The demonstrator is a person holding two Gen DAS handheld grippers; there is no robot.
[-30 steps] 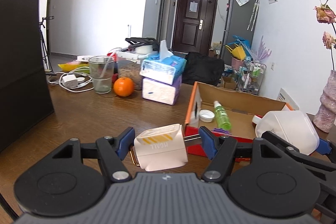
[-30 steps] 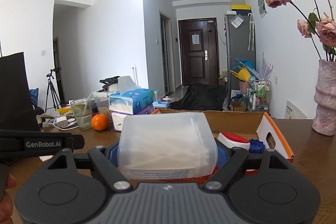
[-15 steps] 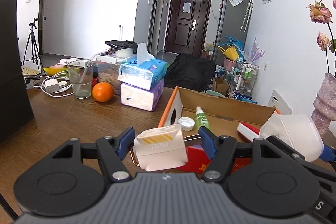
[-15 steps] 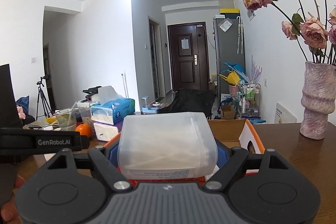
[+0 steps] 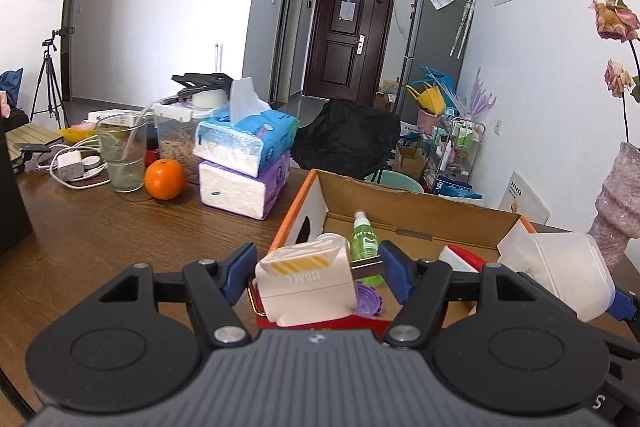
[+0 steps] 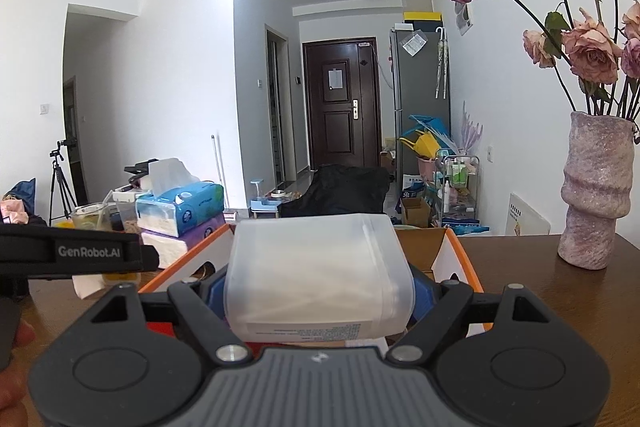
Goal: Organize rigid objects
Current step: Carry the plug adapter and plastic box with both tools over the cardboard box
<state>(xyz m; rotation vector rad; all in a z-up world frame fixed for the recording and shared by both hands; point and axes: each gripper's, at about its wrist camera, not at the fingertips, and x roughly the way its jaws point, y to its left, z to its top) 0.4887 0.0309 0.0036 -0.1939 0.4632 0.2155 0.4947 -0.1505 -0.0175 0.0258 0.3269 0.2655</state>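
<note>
- Left tongs [image 5: 316, 273]: closed on a small cream box [image 5: 306, 277] with yellow stripes and inverted lettering, held above the near end of the cardboard box [image 5: 400, 203]. A metal tab spans between the cream box and the right pad, so the hold looks partial. Risk: the cream box pivots or slips out if tilted on the way down.
- Right tongs [image 6: 316, 291]: closed on a translucent plastic container [image 6: 318, 275] with a printed label on its near face, carried over the right end of the cardboard box. Risk: smooth, curved walls may slide between the pads; the container blocks most of the view below, so placement is half blind.
- Between the two: in the left wrist view the plastic container and right tongs hang just beside the left tongs. Risk: collision if both descend together.
- Cardboard box, on the bench [image 5: 100, 227]: open, orange-edged, already holding a green spray bottle [image 5: 364, 241], a white cap [image 5: 330, 238], a purple item and a red-and-white item. Risk: a dropped piece lands on the bottle, rolls it, or catches the near wall.
- Outward, not in play: tissue packs [image 5: 244, 151], orange [image 5: 165, 179], glass [image 5: 121, 155], and a vase [image 6: 596, 195] of dried roses near the box's right end. Risk: a wide right-hand swing could tip the vase.
</note>
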